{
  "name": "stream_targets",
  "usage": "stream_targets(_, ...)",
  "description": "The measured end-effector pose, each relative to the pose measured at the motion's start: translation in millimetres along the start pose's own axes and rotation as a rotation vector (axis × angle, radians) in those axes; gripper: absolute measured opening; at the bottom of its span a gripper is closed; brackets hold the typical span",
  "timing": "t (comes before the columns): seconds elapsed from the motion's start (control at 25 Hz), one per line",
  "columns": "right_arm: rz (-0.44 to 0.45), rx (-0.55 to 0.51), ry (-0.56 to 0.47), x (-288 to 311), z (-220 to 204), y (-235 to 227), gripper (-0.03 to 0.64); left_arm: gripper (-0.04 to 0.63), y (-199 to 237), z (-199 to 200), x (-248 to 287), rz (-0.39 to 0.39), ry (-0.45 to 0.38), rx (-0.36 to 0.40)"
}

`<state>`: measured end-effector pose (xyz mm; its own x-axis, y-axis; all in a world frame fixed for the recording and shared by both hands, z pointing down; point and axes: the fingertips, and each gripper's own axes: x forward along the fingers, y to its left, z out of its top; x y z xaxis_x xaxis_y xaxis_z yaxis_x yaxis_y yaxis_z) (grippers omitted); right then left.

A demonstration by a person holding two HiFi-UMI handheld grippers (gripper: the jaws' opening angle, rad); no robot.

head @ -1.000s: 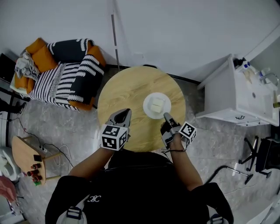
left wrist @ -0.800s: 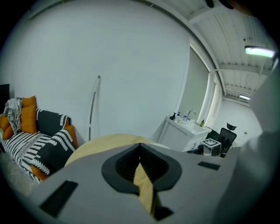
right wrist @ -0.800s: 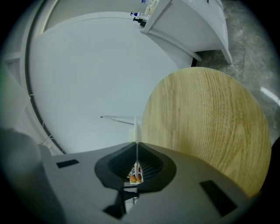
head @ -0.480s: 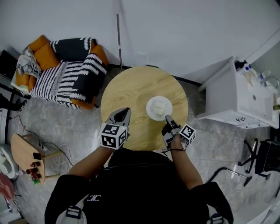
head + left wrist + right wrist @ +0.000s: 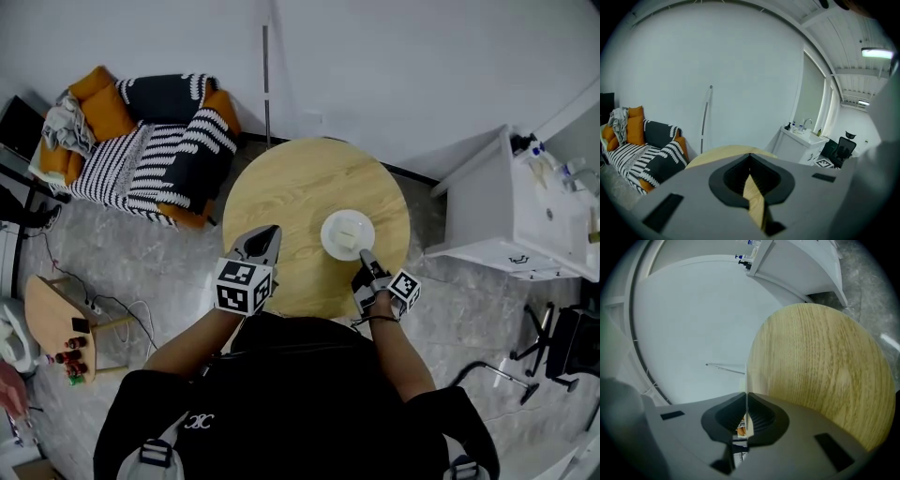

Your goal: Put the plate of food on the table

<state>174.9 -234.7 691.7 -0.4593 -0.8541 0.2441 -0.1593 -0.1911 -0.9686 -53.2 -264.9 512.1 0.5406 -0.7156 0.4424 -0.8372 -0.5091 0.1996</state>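
While the right hand-held gripper point(image 5: 365, 254) clamps the plate point(image 5: 331, 223) by its near rim over the table point(image 5: 295, 187), the left hand-held gripper point(image 5: 270, 231) beside it is closed, empty

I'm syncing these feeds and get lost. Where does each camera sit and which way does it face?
Head view: on the person's head, looking steeply down at table, plate, both arms, left gripper, right gripper.
Left gripper view: on that gripper, facing over the table toward sofa and wall; shut jaws show.
Right gripper view: on that gripper, rolled sideways, facing across the table; jaws pinch the plate's rim.
Shared: all see the table.
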Motion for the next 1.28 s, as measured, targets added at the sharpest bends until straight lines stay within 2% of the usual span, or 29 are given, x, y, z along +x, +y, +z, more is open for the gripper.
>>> stream_targets(0.76,-0.006,0.001,0.046,6.7,-17.1,-18.3,0.023,0.006,10.8,-0.1,-12.6,0.024,0.003,0.008)
stream_targets(1.08,-0.066,0.012,0.044,6.1,-16.6,-28.4,0.023,0.007,11.2,-1.4,-11.9,0.024,0.002,-0.002)
stream_targets(1.28,-0.14,0.01,0.046,7.4,-17.9,-35.3,0.021,0.006,12.8,-3.5,-10.8,0.022,0.006,-0.009)
